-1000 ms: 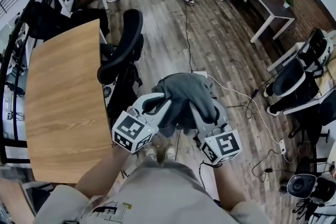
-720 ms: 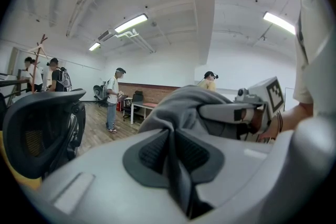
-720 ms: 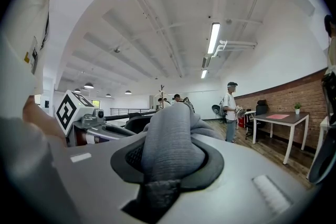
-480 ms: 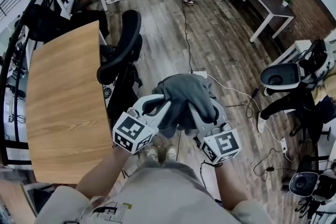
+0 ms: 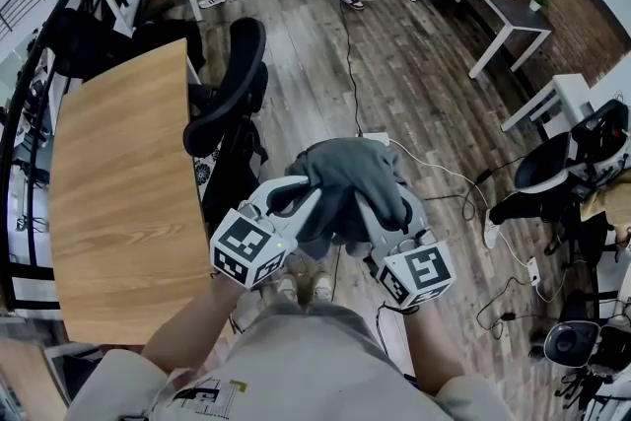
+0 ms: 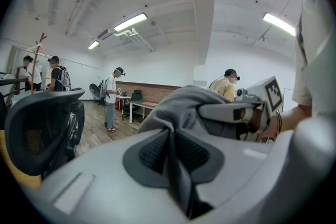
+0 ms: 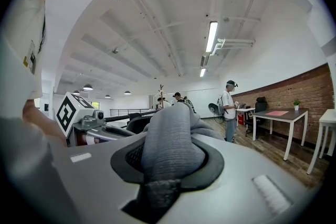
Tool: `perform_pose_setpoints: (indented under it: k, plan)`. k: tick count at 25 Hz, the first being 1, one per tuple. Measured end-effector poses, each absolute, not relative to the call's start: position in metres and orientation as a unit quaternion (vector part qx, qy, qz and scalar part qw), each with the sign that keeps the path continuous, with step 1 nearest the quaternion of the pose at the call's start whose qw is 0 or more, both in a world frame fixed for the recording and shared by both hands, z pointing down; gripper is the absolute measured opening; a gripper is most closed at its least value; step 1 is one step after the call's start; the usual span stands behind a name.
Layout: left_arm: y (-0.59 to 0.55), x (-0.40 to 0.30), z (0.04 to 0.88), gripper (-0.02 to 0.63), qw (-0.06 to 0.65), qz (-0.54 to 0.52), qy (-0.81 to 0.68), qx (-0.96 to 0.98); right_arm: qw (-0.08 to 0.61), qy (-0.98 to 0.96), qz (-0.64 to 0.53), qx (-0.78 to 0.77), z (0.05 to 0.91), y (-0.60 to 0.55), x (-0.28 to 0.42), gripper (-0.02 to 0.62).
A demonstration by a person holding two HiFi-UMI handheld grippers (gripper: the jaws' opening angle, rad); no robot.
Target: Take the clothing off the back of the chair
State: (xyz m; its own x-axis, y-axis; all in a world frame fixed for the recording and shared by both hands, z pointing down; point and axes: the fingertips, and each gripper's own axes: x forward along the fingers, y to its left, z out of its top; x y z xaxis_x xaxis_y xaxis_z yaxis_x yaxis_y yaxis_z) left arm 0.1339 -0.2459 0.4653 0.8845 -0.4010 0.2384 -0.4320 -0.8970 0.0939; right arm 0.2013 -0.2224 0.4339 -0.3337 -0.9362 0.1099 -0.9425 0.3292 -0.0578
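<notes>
Floor: the brown wood-plank floor (image 5: 394, 94) fills most of the head view. A thin white cable (image 5: 434, 171) lies across it at about two o'clock of the claws. Judged risk: a step that way with the load could snag it.
Desk: the light wooden desk with a curved edge (image 5: 118, 182) sits at nine o'clock of the claws, bare where it shows.
Chair: the black mesh-backed office chair (image 5: 232, 84) stands at eleven o'clock, its back bare and apart from the load. Judged risk: a trailing hem, if one hangs hidden under the bundle, could catch on it should the claws swing that way.
Garment: the soft grey knit garment (image 5: 345, 173) is off the chair, bunched in the air in front of the person, above the floor.
Left claw: the left claw (image 5: 299, 197) is clenched on a thin fold of the garment, and the bulk rises at twelve to one o'clock of its tips. Judged risk: so thin a pinch may slide out if the claws pull apart.
Right claw: the right claw (image 5: 383, 212) is grasping a thick roll of the garment, which fills the gap and mounds at twelve o'clock beyond the tips. Judged risk: if either claw loosens, the bundle would drop and dangle from the other.
</notes>
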Motion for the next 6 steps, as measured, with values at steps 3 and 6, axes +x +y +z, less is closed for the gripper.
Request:
perform_pose_setpoints:
  k: [3, 6]
  plan:
    - [-0.2466, 0.1296, 0.4653, 0.032, 0.074, 0.106, -0.215, 0.968, 0.028, -0.814, 0.054, 0.577, 0.4343, -0.2231, 0.1968, 0.118]
    - [-0.2459, 0.1253, 0.4678, 0.032, 0.074, 0.11, -0.214, 0.968, 0.033, -0.813, 0.053, 0.579, 0.4352, -0.2224, 0.1917, 0.118]
